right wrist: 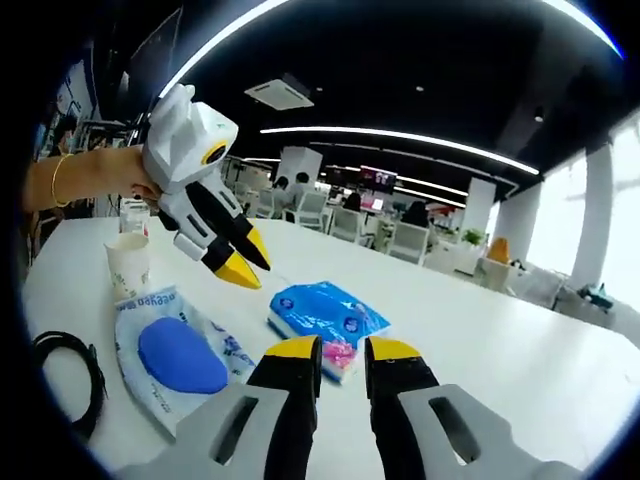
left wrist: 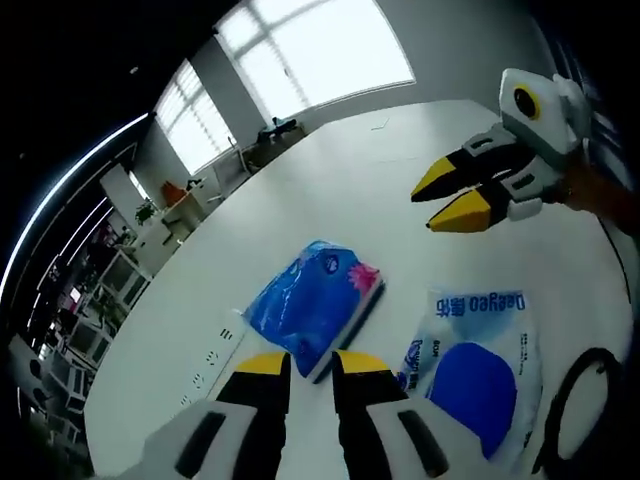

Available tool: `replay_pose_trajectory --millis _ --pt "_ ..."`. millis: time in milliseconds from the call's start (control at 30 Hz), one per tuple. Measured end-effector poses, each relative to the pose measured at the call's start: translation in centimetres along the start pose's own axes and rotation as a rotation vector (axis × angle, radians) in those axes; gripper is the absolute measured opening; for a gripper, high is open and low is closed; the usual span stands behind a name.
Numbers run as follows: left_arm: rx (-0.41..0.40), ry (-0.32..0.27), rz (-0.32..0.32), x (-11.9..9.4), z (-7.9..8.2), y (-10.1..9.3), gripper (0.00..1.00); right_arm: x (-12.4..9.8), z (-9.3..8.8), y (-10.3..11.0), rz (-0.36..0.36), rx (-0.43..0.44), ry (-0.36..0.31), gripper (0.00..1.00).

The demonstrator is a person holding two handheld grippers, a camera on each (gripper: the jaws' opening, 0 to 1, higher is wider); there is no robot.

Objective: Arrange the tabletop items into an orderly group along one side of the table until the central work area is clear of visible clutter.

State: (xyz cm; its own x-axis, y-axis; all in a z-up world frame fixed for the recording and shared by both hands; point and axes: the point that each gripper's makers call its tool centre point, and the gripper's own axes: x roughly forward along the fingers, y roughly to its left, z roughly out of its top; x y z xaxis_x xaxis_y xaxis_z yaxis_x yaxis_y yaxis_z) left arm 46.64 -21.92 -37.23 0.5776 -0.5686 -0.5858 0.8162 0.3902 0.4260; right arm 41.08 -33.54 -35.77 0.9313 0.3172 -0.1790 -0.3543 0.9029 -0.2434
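A blue tissue pack (left wrist: 315,300) lies flat on the white table (left wrist: 420,130). Beside it lies a white pouch with a blue oval (left wrist: 475,365). My left gripper (left wrist: 312,365) hovers just short of the pack's near corner, jaws a little apart with nothing between them. My right gripper (left wrist: 450,197), yellow-tipped, hangs in the air beyond the pouch, jaws slightly apart. In the right gripper view, my right gripper (right wrist: 343,352) points at the tissue pack (right wrist: 325,310), open and holding nothing. The left gripper (right wrist: 247,262), held by a hand, floats above the pouch (right wrist: 175,350). A paper cup (right wrist: 128,265) stands behind the pouch.
A black cable (right wrist: 70,385) coils near the pouch at the table edge, seen too as the cable (left wrist: 580,400). Flush sockets (left wrist: 212,357) sit in the tabletop left of the pack. Office desks and chairs (right wrist: 340,220) stand beyond the table.
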Motion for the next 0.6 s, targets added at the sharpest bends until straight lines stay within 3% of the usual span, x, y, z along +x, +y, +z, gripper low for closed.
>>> replay_pose_trajectory --millis 67,167,233,400,500,600 --pt "0.013 0.015 0.004 0.5 -0.3 0.2 0.15 0.5 -0.3 -0.1 -0.003 0.002 0.011 0.15" --pt "-0.038 0.018 0.006 1.1 -1.0 0.8 0.15 1.5 -1.0 -0.1 -0.016 0.07 0.036 0.17" --pt "-0.053 0.021 0.004 1.4 -1.3 0.9 0.15 2.2 -1.3 -0.1 -0.021 0.045 0.038 0.2" --pt "-0.029 0.055 0.011 2.2 -2.2 1.4 0.15 3.2 -2.1 -0.7 -0.042 0.08 0.045 0.18" --pt "-0.07 0.037 -0.012 2.7 -2.3 1.3 0.15 3.6 -2.6 -0.5 -0.024 0.118 0.048 0.17" --pt "-0.053 0.039 -0.018 3.1 -2.4 1.3 0.15 4.1 -2.9 -0.5 -0.03 0.127 0.048 0.17"
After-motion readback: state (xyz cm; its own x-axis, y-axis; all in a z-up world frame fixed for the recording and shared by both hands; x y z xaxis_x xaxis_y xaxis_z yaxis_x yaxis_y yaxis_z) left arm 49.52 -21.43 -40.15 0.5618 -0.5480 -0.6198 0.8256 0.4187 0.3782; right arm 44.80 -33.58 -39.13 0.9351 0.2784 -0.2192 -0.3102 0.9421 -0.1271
